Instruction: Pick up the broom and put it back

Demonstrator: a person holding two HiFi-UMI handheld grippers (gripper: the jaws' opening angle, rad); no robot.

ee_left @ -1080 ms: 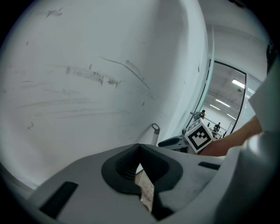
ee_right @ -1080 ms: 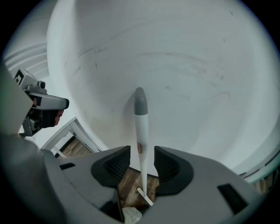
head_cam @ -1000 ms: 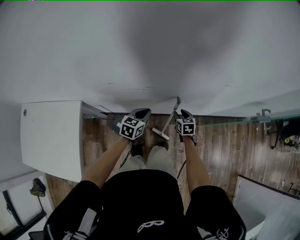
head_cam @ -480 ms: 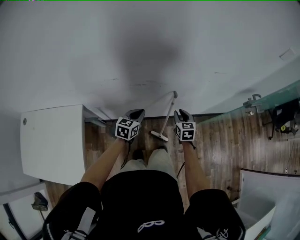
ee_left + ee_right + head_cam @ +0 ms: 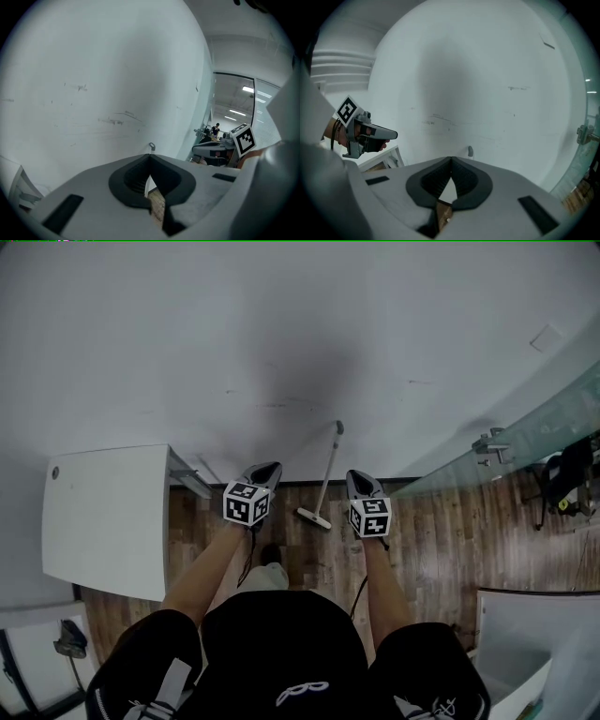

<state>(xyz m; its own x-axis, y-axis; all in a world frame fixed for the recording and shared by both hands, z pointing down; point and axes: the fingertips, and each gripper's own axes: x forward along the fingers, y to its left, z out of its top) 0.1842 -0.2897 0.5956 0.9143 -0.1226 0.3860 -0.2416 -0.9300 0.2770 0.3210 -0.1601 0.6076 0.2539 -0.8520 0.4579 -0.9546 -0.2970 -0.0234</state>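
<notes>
The broom [image 5: 325, 479] leans against the white wall, its pale head [image 5: 315, 518] on the wooden floor and its handle tip [image 5: 338, 427] high on the wall. It stands between my two grippers and touches neither. My left gripper [image 5: 267, 468] is to its left and is shut and empty. On the other side, my right gripper [image 5: 358, 477] has just been closing and its jaws now meet with nothing between them. The handle tip [image 5: 151, 146] shows just past the left gripper [image 5: 150, 157]. The same tip [image 5: 470, 151] also shows beyond the right gripper [image 5: 451, 159].
A white cabinet [image 5: 103, 517] stands at the left against the wall. A glass partition [image 5: 525, 427] with a metal fitting [image 5: 489, 443] runs off to the right. A white box [image 5: 525, 634] sits at the lower right. The person's legs are below the grippers on the wooden floor [image 5: 441, 531].
Both grippers have drawn back and up from the broom, and the right one no longer sits at the handle. The broom stays leaning on the wall.
</notes>
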